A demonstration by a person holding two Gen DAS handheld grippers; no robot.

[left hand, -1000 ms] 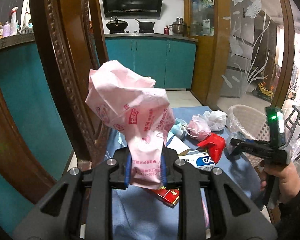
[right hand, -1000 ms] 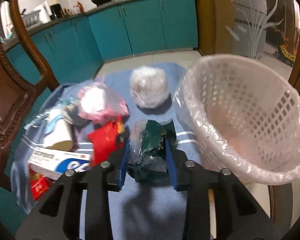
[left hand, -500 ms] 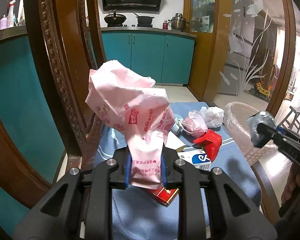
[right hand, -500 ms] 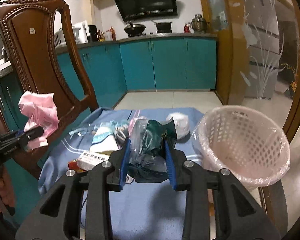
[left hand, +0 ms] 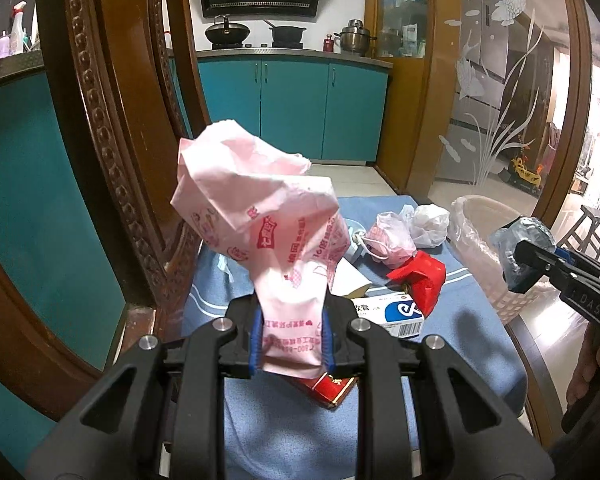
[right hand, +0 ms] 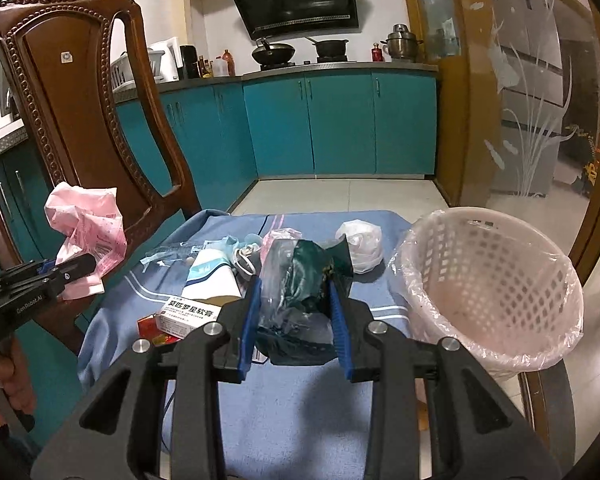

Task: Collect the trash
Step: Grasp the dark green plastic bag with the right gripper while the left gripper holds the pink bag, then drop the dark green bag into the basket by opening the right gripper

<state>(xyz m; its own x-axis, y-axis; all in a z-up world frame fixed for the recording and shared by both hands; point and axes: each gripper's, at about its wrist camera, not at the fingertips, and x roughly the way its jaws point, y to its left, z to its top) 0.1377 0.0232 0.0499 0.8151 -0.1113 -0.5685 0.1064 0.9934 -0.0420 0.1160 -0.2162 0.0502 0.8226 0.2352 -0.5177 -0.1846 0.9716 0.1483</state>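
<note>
Between the blue pads of my left hand-held gripper [left hand: 291,343] sits a crumpled pink printed bag [left hand: 259,216], clamped at its lower end, rest sticking up in the air above the bench [left hand: 472,328]. Right hand-held gripper [right hand: 295,322] is clenched on a dark green wrapper with clear film [right hand: 300,280], held off the blue cloth [right hand: 300,408], just left of the basket. White lattice basket with a plastic liner [right hand: 496,280] stands at the right edge of the bench, mouth tipped toward me. Loose on the cloth past the grippers: white medicine box with blue print [right hand: 189,314], red packet [left hand: 420,280], red carton [left hand: 332,390] under my left jaws, knotted pink bag [left hand: 390,236], white bag ball [right hand: 360,242], light blue scraps [right hand: 159,258]. Carved wooden chair [right hand: 79,92] on the left side, touching the cloth edge. Teal kitchen cabinets [right hand: 340,120] well behind
</note>
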